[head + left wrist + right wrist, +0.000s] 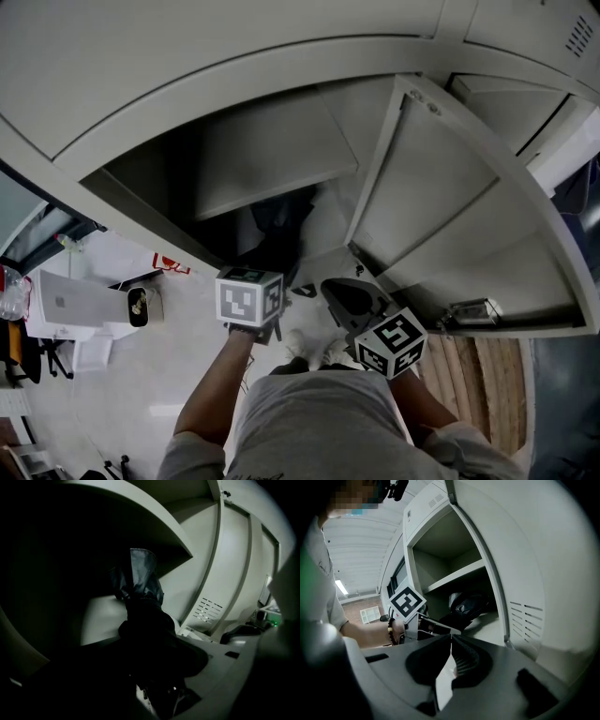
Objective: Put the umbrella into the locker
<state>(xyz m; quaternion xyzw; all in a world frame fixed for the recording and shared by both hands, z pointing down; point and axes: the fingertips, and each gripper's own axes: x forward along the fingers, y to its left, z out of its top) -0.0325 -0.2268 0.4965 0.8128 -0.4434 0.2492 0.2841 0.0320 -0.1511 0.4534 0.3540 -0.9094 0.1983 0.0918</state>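
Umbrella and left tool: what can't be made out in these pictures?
- Left tool grip: the left gripper view is too dark. The black umbrella merges with the jaws, so open or shut is unclear.
- Same jaws, head view: hidden behind the tool's own marker cube.
- Umbrella's far end, right gripper view: hidden behind the edge of the locker door.
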